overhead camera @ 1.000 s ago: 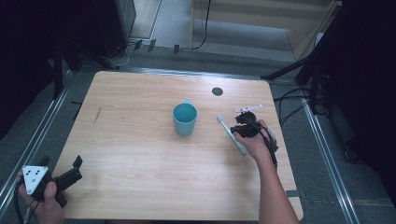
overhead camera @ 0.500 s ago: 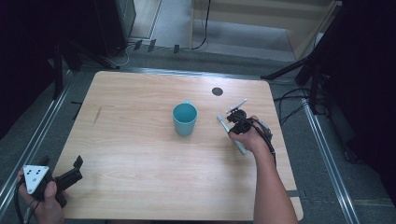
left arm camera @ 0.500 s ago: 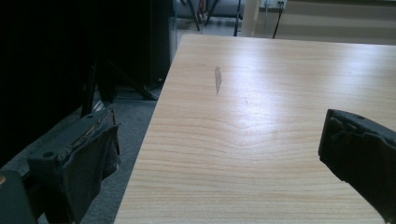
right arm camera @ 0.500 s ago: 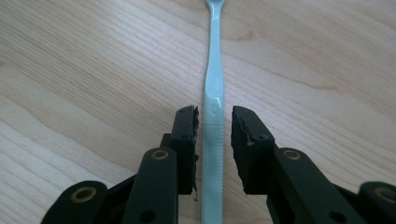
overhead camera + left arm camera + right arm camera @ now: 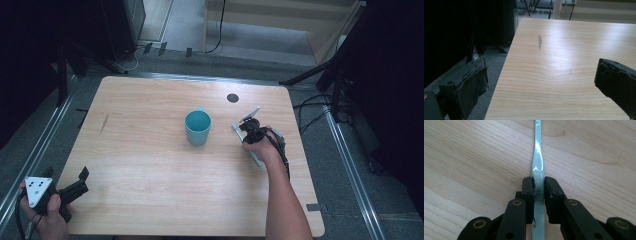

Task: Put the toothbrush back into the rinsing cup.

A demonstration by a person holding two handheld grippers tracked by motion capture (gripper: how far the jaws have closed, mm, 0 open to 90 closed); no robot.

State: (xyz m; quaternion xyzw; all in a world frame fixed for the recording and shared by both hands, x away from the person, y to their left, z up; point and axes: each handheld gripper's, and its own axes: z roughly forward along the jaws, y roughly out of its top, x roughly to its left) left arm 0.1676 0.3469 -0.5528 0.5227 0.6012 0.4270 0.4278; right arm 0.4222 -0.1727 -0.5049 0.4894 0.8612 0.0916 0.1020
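A pale green flat utensil lies on the wooden table, to the right of a teal cup. My right gripper points down at it, and its jaws have just been closing, with the utensil's handle between them. Both pads now press against the handle's sides. In the high view the right gripper sits under the hand, and an end of the utensil sticks out near the wrist. My left gripper rests at the table's near left corner. Its jaws stand wide apart, and the left gripper holds nothing.
A small black round spot marks the table behind the cup. A dark streak runs along the wood near the left edge. Metal rails and cables lie on the floor around the table.
The right hand has shifted a little left toward the cup and lowered over the utensil. The left hand has not moved.
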